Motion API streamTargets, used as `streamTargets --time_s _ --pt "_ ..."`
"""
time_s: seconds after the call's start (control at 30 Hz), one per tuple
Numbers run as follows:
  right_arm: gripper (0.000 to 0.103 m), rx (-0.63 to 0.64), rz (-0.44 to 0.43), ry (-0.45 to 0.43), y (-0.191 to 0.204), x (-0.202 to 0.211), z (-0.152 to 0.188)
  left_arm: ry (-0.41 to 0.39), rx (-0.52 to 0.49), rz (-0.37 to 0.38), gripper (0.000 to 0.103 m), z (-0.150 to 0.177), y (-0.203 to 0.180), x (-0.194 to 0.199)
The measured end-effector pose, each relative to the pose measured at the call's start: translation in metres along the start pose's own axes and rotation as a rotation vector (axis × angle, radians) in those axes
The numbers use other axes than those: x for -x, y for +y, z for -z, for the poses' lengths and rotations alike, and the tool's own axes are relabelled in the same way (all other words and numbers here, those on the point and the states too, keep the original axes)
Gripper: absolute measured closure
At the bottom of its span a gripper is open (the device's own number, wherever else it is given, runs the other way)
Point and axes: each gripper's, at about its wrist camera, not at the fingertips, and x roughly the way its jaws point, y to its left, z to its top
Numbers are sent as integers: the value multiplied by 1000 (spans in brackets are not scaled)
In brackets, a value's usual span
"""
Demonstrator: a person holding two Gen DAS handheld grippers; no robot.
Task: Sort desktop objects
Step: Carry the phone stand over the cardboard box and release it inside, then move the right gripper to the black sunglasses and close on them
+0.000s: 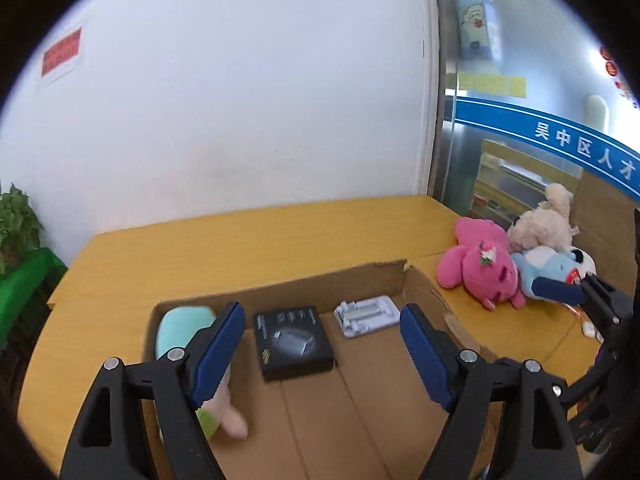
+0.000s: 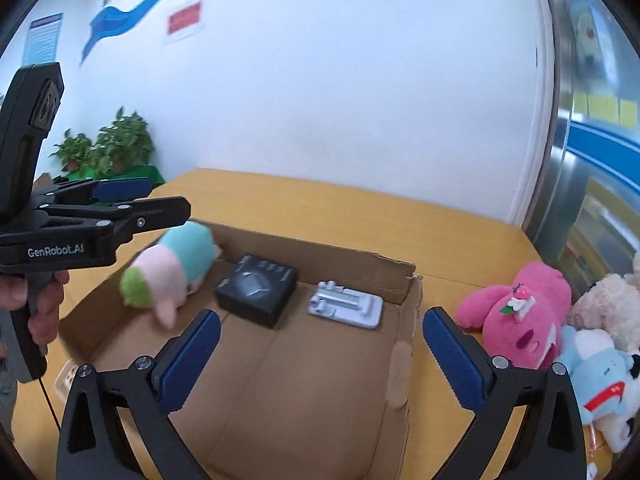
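Left gripper (image 1: pixel 322 340) hangs over the cardboard box (image 1: pixel 424 292) w/ jaws spread wide, nothing btwn the blue pads. Right gripper (image 2: pixel 320 354) same: jaws wide apart, empty, above the box's near-right part.

Inside the box, along the far wall, left to right: pastel plush (image 2: pixel 168 268) (teal, pink, green end) lying on its side in the far-left corner; black box (image 2: pixel 256 288) just beside it; white plastic tray (image 2: pixel 346 306) near the far-right corner, a bit apart from the black box. Rest of the box floor is bare cardboard.

On the yellow table (image 1: pixel 248 240), outside the box to its right: pink plush (image 2: pixel 520 314) lying face up w/ a small flower on it, cream plush (image 1: pixel 548 224) behind it, and a light-blue plush (image 2: pixel 600 376) w/ red mark in front, all three touching in a heap. Something black-and-white sits against the blue one, prob. another plush, hard to tell.

In the right wrist view the left gripper shows side-on at far left, held by a hand (image 2: pixel 40 308). Potted plants (image 2: pixel 108 148) stand by the white wall (image 1: pixel 240 100) past the table's left end.
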Motion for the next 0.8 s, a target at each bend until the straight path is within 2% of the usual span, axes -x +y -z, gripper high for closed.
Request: streamTargets --time_s 0.17,0.33,0.6,0.8 --pt "0 11 -2 -6 26 37 19 -12 28 -51 23 39 7 58" --pt "0 10 -8 5 43 57 39 -4 46 -59 23 60 -14 79" --pt "0 4 -25 25 49 77 61 2 52 -48 23 74 -26 87" --pt "0 -27 -23 28 43 78 69 6 53 -72 23 78 -25 81"
